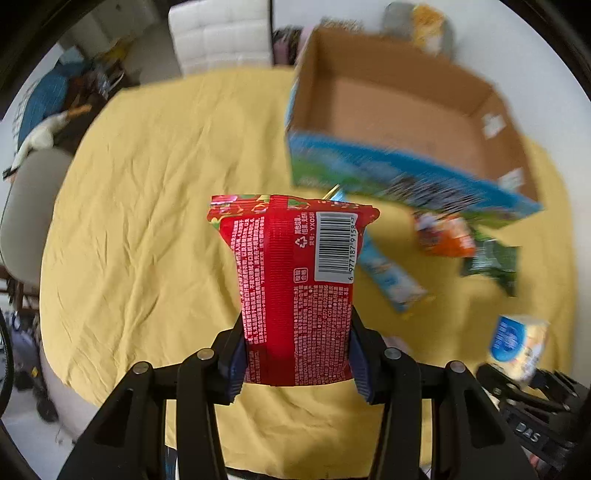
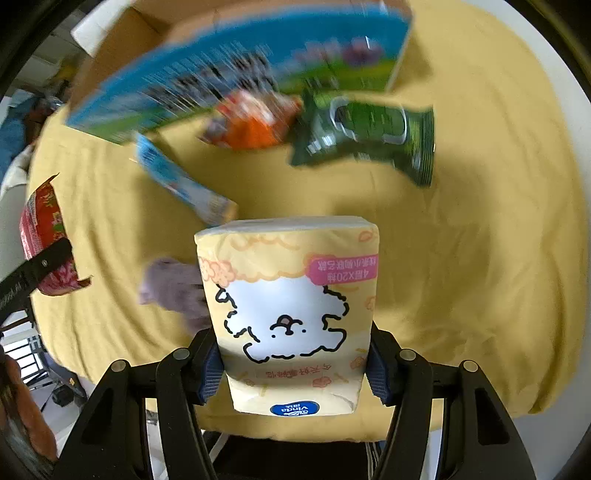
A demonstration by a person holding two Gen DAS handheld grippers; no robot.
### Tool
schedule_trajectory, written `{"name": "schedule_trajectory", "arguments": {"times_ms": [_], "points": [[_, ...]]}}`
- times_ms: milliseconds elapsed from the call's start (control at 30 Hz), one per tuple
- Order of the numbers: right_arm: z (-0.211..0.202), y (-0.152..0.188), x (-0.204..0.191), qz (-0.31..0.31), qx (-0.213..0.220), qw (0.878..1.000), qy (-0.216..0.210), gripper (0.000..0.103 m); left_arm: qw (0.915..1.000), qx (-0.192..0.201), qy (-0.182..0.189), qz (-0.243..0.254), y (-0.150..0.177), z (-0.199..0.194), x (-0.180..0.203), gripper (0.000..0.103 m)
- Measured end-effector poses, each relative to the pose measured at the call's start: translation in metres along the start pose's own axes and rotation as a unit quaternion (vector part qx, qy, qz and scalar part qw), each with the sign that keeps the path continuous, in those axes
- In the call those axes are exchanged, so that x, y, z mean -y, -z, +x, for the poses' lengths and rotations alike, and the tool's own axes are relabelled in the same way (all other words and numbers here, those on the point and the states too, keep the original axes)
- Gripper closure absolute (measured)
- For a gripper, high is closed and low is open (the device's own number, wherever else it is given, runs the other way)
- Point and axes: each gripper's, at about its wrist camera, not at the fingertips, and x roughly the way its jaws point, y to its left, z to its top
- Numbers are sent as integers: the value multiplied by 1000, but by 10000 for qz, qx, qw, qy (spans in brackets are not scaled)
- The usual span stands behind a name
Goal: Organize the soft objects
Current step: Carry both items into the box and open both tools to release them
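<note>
My left gripper (image 1: 297, 354) is shut on a red snack packet (image 1: 291, 280) and holds it above the yellow tablecloth (image 1: 147, 221). My right gripper (image 2: 293, 363) is shut on a pale yellow tissue pack (image 2: 291, 306) with a white dog drawing. An open cardboard box (image 1: 406, 118) with blue printed sides stands ahead; it also shows in the right wrist view (image 2: 236, 66). The red packet (image 2: 42, 236) and the tissue pack (image 1: 517, 343) each show at the edge of the other view.
On the cloth by the box lie an orange packet (image 2: 255, 122), a dark green packet (image 2: 369, 136), a long light-blue packet (image 2: 181, 181) and a small purple soft thing (image 2: 173, 288). A white cushioned seat (image 1: 218, 33) stands beyond the table.
</note>
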Motion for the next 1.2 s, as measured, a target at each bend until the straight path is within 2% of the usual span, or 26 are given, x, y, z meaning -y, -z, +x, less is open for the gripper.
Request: {"name": "schedule_trajectory", "arguments": {"times_ms": [100, 167, 300, 400, 600, 767, 967, 1167, 1200], "points": [[-36, 4, -9, -45, 232, 9996, -148, 38, 9991, 188, 348, 139, -2, -33, 10, 59], [-80, -16, -7, -63, 393, 9989, -258, 38, 9979, 259, 536, 235, -5, -45, 15, 59], [-137, -29, -4, -100, 776, 9958, -481, 38, 9949, 321, 841, 452, -25, -69, 29, 59], [-165, -45, -5, -107, 964, 9935, -598, 38, 9934, 309, 987, 505, -50, -68, 45, 59], [-196, -111, -4, -208, 1241, 9907, -522, 38, 9912, 64, 1229, 485, -115, -41, 57, 59], [-186, -180, -2, -208, 1220, 9917, -355, 38, 9911, -219, 1236, 442, -179, 2, 67, 59], [-127, -284, 8, -73, 1051, 9943, -181, 38, 9858, -683, 1484, 388, -245, 65, 86, 59], [-65, -341, 9, -171, 741, 9970, -105, 38, 9761, -1234, 1695, 575, -284, 138, 106, 59], [-53, -350, 7, -227, 698, 9973, -51, 38, 9724, -1369, 1791, 604, -288, 153, 109, 59]]}}
